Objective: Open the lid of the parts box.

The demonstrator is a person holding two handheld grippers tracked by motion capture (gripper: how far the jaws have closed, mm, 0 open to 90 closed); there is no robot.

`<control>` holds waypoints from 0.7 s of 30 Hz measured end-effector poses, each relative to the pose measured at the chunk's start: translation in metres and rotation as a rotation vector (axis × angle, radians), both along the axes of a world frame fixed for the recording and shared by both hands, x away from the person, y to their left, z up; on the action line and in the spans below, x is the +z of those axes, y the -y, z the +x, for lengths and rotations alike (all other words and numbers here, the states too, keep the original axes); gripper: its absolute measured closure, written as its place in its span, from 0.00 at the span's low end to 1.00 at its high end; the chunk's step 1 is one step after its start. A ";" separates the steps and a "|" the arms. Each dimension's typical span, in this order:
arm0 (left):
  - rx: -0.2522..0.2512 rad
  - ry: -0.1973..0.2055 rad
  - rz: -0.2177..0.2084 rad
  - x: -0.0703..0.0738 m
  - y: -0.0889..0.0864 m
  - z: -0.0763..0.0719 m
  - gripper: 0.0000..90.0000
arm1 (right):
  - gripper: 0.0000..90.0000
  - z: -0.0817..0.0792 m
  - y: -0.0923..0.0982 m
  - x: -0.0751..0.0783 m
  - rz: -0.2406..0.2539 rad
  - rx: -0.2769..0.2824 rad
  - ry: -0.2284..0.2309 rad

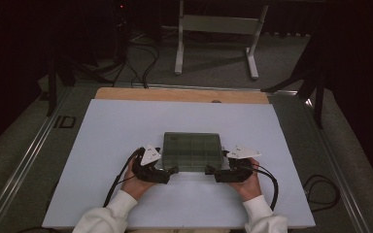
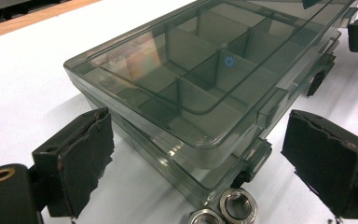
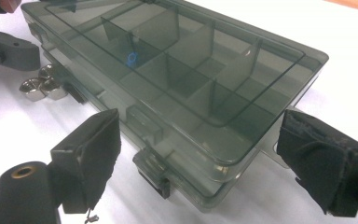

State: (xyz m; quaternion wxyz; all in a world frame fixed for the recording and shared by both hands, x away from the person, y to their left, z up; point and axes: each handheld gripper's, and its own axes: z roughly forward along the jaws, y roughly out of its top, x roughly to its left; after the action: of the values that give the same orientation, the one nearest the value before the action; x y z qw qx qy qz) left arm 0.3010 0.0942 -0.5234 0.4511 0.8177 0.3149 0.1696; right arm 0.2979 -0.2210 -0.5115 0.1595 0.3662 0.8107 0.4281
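Sitting near the front middle of the white counter (image 1: 107, 145) is a smoky compartment box (image 1: 192, 151), lid down. The left claw (image 1: 174, 169) stands apart around its near left corner, pads off the plastic, two steel nuts (image 2: 223, 210) right below. The right claw (image 1: 209, 170) gapes too, straddling the near right corner without touching.

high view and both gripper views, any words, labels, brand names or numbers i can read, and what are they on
"ID": dark letters on the floor left of the white table, in the high view.
Grey three-cornered plates on the left gripper and right gripper: small marks, too small to read.
Smoky clear plastic compartment box: no label or brand to be read.
Two steel hex nuts: no marking to be read.
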 end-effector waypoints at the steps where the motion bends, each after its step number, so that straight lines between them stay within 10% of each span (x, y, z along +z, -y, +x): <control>1: 0.000 0.002 0.002 0.000 0.000 0.000 0.11 | 0.15 0.000 0.000 0.000 -0.001 0.000 -0.001; 21: 0.010 0.023 0.027 0.000 0.002 -0.001 0.23 | 0.23 0.002 0.002 -0.002 -0.006 -0.010 -0.006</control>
State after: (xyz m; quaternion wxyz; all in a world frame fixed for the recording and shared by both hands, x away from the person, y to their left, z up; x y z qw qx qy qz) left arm 0.3004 0.0923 -0.5235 0.4427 0.8201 0.3113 0.1856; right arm 0.3001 -0.2234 -0.5134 0.1602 0.3710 0.8107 0.4236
